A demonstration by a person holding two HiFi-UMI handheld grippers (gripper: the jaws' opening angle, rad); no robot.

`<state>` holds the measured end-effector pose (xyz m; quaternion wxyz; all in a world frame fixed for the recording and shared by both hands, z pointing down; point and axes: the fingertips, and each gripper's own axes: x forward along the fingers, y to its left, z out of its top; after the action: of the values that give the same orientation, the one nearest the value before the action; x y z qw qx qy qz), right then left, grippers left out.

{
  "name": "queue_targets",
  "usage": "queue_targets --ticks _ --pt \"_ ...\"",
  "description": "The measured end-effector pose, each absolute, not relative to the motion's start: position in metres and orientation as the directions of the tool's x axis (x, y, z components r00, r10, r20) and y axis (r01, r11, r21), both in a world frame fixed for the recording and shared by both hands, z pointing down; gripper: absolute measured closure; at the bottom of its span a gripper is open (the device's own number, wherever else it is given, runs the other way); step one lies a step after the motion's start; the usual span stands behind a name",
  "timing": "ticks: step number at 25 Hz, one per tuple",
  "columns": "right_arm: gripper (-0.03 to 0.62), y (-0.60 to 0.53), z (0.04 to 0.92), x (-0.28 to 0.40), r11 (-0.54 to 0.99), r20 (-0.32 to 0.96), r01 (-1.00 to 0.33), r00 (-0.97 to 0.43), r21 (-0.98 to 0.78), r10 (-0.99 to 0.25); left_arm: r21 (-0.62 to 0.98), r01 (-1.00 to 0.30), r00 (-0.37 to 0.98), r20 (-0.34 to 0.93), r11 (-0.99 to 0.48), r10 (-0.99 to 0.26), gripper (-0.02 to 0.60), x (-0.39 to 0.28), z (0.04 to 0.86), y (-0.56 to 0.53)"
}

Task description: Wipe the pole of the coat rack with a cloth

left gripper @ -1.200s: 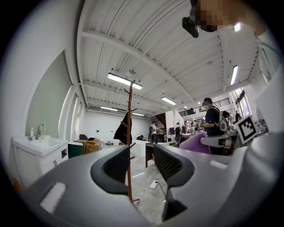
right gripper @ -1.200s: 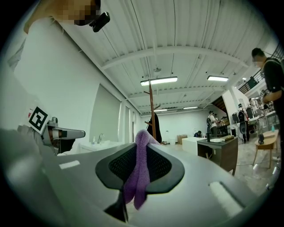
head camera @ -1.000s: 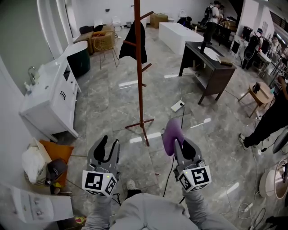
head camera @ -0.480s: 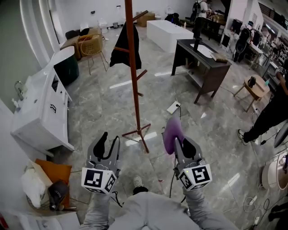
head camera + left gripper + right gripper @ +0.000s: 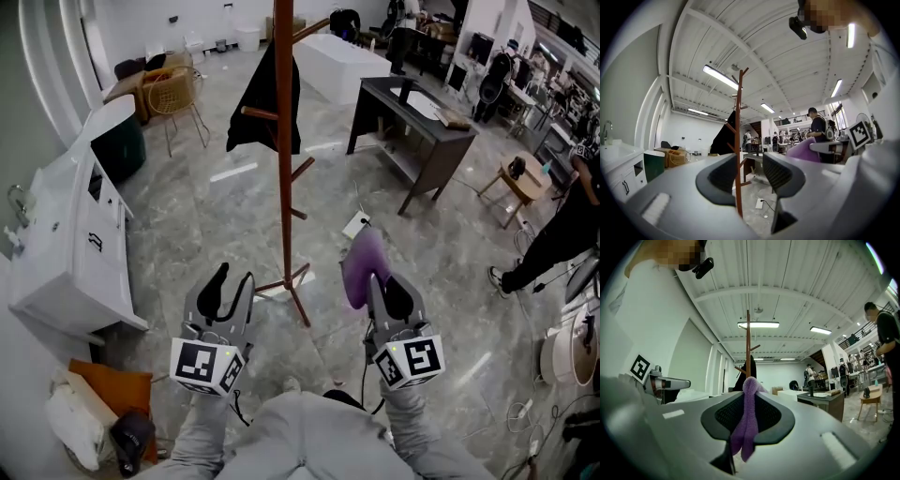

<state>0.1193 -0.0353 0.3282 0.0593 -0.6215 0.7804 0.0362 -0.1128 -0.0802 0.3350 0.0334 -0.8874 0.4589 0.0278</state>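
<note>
My right claw [image 5: 749, 414] is clamped on the purple cloth [image 5: 363, 267], which stands bunched between the jaws and droops out beneath them. My left claw [image 5: 749, 172] is parted and grips nothing; the coat rack pole [image 5: 284, 150] shows through its gap, well beyond. I hold both claws low, short of the pole: the left one left of its foot, the right one with the cloth right of it, clear of the wood. A dark coat [image 5: 262, 103] hangs from the pole's left pegs, higher up, above the grey floor [image 5: 187, 234]
</note>
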Motion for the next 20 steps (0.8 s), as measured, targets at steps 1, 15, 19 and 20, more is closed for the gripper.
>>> queue_targets --ticks 1,15,19,20 --pt "0.54 -0.04 0.326 0.117 0.222 -0.135 -0.975 -0.219 -0.013 -0.966 -0.031 -0.813 0.582 -0.077 -0.582 -0.809 0.403 -0.114 0.336 -0.085" --pt "0.539 -0.133 0.247 0.102 0.25 -0.274 -0.958 -0.281 0.142 -0.92 0.001 -0.839 0.543 -0.079 -0.544 -0.836 0.403 -0.131 0.34 -0.138" --pt "0.54 -0.177 0.221 0.097 0.28 -0.316 -0.944 -0.322 0.173 -0.893 0.001 -0.871 0.49 -0.076 -0.492 -0.868 0.403 -0.141 0.339 -0.154" --pt "0.539 -0.188 0.215 0.096 0.288 -0.328 -0.941 -0.333 0.179 -0.884 0.001 -0.879 0.475 -0.076 -0.476 -0.877 0.403 -0.144 0.339 -0.158"
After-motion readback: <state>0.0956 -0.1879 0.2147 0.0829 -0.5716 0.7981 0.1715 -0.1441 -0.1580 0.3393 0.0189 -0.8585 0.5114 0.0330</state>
